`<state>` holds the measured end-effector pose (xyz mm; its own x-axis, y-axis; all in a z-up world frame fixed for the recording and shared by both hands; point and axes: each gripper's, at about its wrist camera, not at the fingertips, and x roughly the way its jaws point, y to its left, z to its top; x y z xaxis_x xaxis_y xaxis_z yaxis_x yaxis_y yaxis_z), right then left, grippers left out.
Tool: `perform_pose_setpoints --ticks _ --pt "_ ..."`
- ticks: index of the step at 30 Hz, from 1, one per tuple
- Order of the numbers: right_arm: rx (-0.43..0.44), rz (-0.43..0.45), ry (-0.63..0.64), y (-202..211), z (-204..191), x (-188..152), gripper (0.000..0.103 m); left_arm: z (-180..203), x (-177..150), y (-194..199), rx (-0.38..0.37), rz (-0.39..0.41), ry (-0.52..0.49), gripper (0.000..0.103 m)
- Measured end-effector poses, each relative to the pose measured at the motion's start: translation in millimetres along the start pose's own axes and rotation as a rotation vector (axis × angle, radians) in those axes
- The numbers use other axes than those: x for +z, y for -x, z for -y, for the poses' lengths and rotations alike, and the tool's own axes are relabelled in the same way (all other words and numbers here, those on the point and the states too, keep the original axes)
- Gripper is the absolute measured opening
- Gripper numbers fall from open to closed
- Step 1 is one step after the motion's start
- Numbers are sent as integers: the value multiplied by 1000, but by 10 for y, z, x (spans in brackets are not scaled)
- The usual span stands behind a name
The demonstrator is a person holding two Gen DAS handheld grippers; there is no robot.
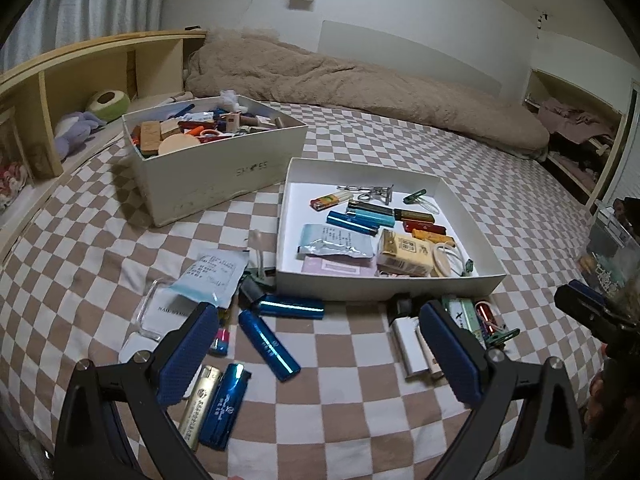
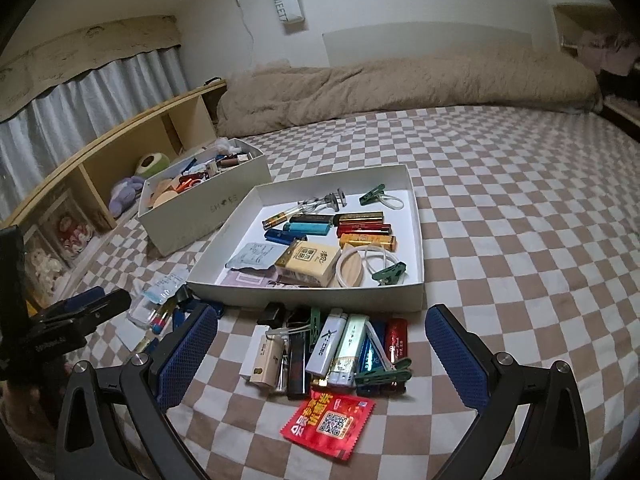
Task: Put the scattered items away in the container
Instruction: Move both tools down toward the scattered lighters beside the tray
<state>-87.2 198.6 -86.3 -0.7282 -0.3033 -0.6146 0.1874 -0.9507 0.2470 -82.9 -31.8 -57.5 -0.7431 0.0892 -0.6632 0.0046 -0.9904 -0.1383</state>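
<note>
In the left wrist view, our left gripper [image 1: 316, 344] hangs with fingers released, empty, over a blue lighter [image 1: 269, 345] at lower centre, likely the next pick. Four lighters lie loose there; the tray [image 1: 384, 286] sits just above.

In the right wrist view, our right gripper [image 2: 320, 344] is spread and empty too, framing one pile [image 2: 332, 354] below the tray [image 2: 304, 294]. One red packet [image 2: 329, 424] lies nearest.

Lighters [image 2: 340, 348] lie before the tray [image 2: 416, 216]; shoebox [image 2: 208, 216] behind-left.
</note>
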Motion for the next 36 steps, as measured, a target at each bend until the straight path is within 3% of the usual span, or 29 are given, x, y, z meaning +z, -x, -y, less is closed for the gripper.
perform_pose_setpoints --ticks 18,29,36 --pt "-12 -14 -40 -262 9 -314 103 -288 -275 -335 27 -11 -1 96" --pt "-11 -75 -55 -511 81 -410 103 -485 -470 -647 -42 -74 5 97" --pt "15 -98 -71 -586 108 -436 103 -480 -521 -733 -173 -135 -1 97"
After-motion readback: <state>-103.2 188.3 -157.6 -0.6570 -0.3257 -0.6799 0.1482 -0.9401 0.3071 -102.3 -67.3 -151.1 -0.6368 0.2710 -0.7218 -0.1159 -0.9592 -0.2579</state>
